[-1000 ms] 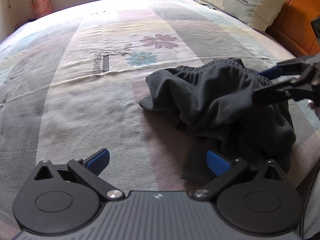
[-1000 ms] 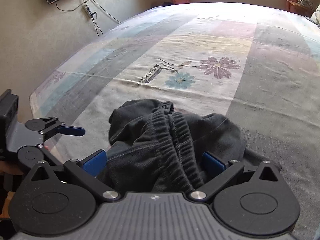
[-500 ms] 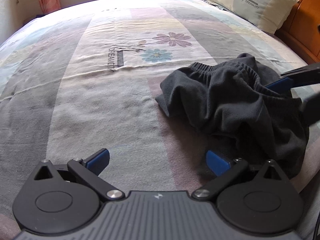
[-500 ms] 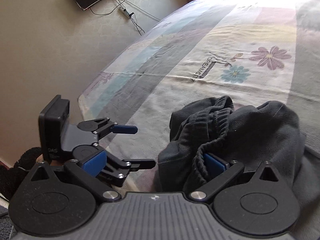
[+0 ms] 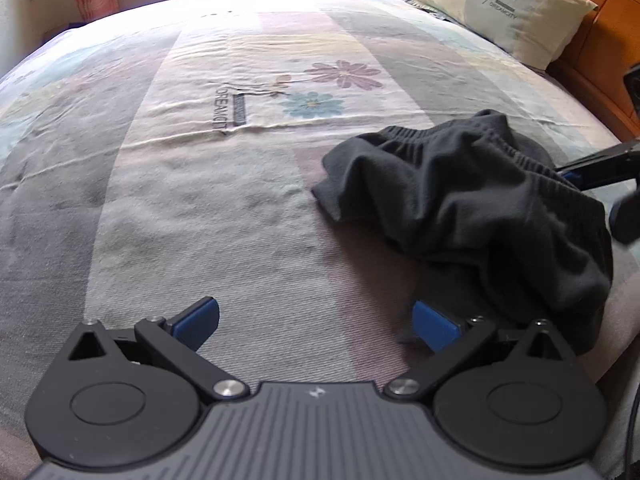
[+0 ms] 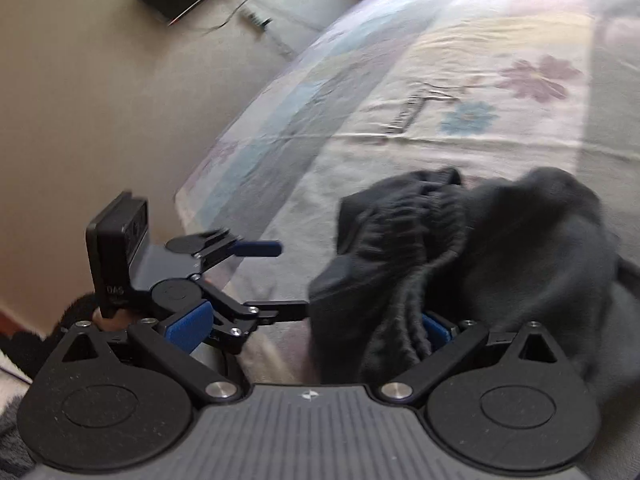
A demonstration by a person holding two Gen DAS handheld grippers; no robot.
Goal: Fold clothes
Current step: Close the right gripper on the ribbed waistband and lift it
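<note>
While the dark garment (image 5: pixel 472 200) lies crumpled on the bedspread (image 5: pixel 200 200) at 2 o'clock in the left view, left gripper (image 5: pixel 316 322) hovers spread apart, empty. Right gripper (image 6: pixel 316 324) jaws apart, fabric bunched between them.

The left gripper (image 5: pixel 316 320) hovers with its blue-padded fingers (image 5: pixel 198 318) spread wide over the striped floral bedsheet (image 5: pixel 200 208). A crumpled dark grey garment (image 5: pixel 472 204) with a ribbed waistband lies to its right, the right gripper (image 5: pixel 600 168) at its far edge, and a pillow (image 5: pixel 504 4) rests by the wooden headboard (image 5: pixel 600 64).
</note>
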